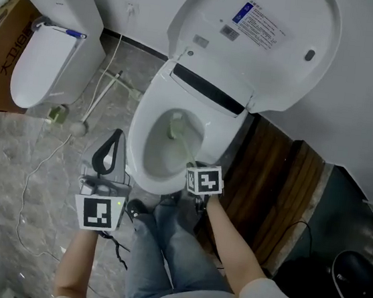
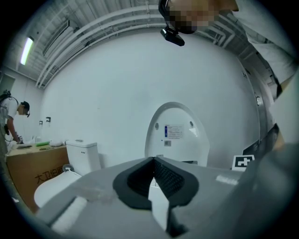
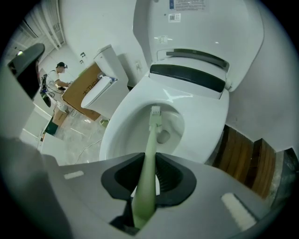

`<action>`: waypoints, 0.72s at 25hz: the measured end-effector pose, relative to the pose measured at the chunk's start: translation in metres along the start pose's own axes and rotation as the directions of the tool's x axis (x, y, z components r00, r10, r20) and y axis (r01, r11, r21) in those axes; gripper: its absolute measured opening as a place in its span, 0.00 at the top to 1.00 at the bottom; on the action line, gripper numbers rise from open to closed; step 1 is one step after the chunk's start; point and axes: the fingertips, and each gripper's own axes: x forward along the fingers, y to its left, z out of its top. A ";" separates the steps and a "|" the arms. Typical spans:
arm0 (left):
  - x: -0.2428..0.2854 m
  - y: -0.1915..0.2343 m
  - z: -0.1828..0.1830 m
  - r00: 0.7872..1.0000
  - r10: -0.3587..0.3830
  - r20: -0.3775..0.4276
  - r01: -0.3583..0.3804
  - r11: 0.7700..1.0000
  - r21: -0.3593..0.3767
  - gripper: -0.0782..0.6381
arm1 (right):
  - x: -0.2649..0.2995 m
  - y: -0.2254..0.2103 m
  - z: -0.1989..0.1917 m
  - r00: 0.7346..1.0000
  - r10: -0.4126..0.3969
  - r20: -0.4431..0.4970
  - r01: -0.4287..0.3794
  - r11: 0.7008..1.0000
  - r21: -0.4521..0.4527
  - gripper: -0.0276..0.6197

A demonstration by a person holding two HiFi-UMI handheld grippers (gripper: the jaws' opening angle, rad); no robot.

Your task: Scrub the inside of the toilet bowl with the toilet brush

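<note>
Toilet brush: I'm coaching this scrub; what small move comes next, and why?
Probably press the head of the toilet brush against the wall of the toilet bowl and sweep sideways. The right gripper is shut on its handle, and the head sits inside the bowl near the outlet.

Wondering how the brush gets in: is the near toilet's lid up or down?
Up. The lid stands raised behind the bowl, with the toilet brush inside.

the left gripper (image 2: 154,163) has its dark ribbed pads meeting at the tips, with nothing between them. beyond it a raised toilet lid (image 2: 176,135) stands against a white wall. a second toilet (image 2: 81,156) and a cardboard box (image 2: 28,175) are to its left, and a marker cube (image 2: 243,161) is low at the right.
</note>
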 end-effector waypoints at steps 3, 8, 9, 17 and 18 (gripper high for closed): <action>0.003 0.001 -0.007 1.000 -0.002 0.003 0.002 1.000 -0.017 0.89 | 0.010 -0.001 0.008 1.000 -0.006 0.023 0.005 0.999 0.035 0.84; 0.009 0.001 -0.014 1.000 -0.012 0.020 0.013 1.000 -0.022 0.89 | 0.027 -0.007 0.014 0.998 -0.049 0.027 0.047 0.996 0.075 0.84; 0.009 0.001 -0.015 0.999 -0.020 0.026 0.021 0.999 -0.032 0.89 | 0.030 -0.008 0.015 0.998 -0.054 0.025 0.051 0.995 0.080 0.84; 0.010 0.010 -0.026 0.999 -0.015 0.049 0.016 1.000 -0.018 0.89 | 0.048 -0.013 0.026 0.993 -0.114 0.041 0.110 0.990 0.091 0.84; 0.009 0.013 -0.027 0.999 -0.010 0.052 0.011 1.000 -0.022 0.89 | 0.051 -0.013 0.027 0.992 -0.121 0.044 0.117 0.990 0.082 0.84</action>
